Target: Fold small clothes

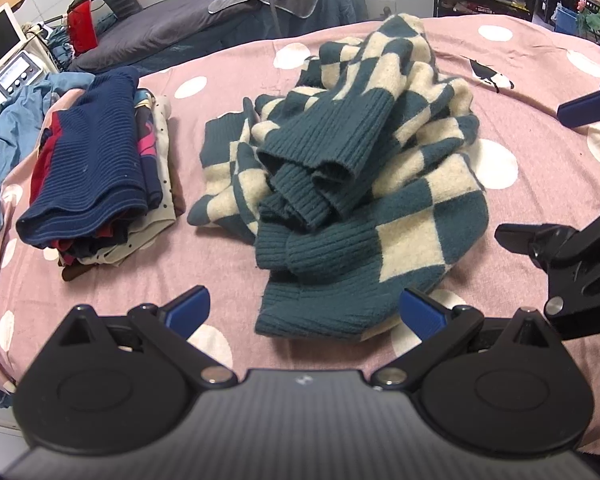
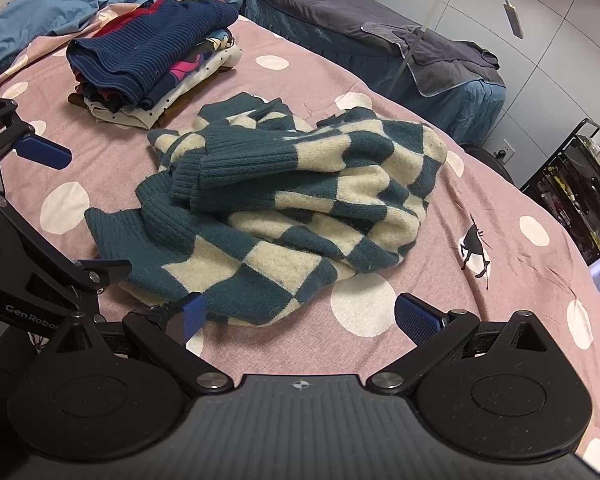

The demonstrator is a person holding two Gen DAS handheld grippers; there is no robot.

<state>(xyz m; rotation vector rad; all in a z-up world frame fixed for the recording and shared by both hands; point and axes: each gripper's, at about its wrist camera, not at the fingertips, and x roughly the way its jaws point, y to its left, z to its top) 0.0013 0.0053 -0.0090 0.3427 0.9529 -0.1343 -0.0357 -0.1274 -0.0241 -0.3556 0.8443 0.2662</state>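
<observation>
One sweater (image 1: 364, 168) – one folded stack (image 1: 100, 168)

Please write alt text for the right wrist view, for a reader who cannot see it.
A crumpled teal and cream checked sweater lies unfolded on a pink bedspread with white dots, just ahead of the open right gripper. A stack of folded clothes sits behind it to the left, and the open left gripper shows at the left edge.

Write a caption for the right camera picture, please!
Open right tongs hover before a crumpled checkered sweater on the polka-dot bedspread, folded clothes stacked behind.
</observation>
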